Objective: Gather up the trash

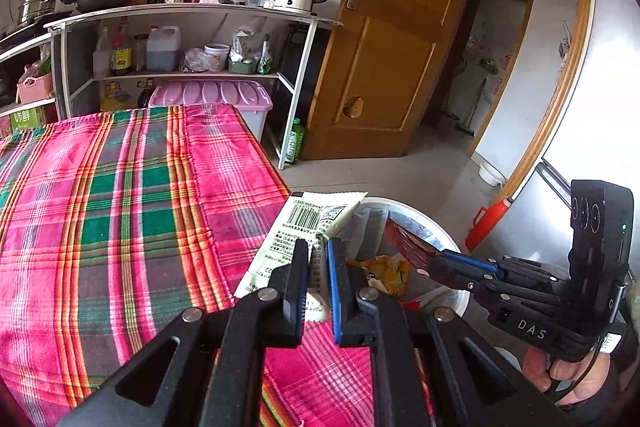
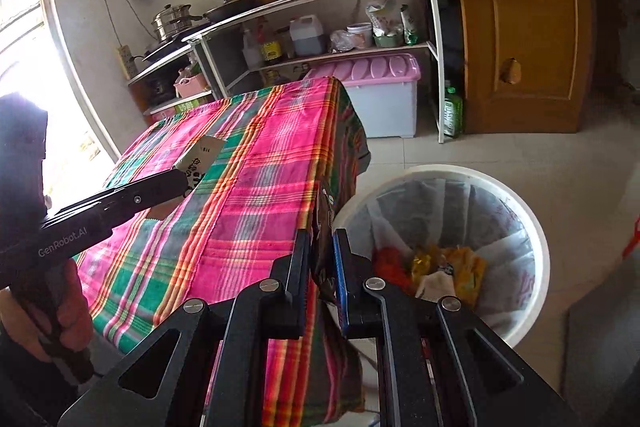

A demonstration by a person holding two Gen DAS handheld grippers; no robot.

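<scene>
Both claws carry trash toward the white bin (image 2: 532, 223) just right of the surface (image 1: 120, 207). The left claw (image 1: 318, 267) is clamped on a white wrapper (image 1: 304, 223), the right claw (image 2: 322, 259) on a dark wrapper (image 2: 326, 223). Next, each must hang over the bin and let go.

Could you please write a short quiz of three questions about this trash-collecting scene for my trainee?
1. True or false: the left gripper holds a white wrapper with a barcode.
2. What does the right gripper hold? A) a dark brown wrapper B) a bottle C) nothing
3. Fill in: the white trash bin beside the plaid-covered table is lined with a ____ and already holds trash.

Key: 1 true; 2 A; 3 plastic bag.
</scene>
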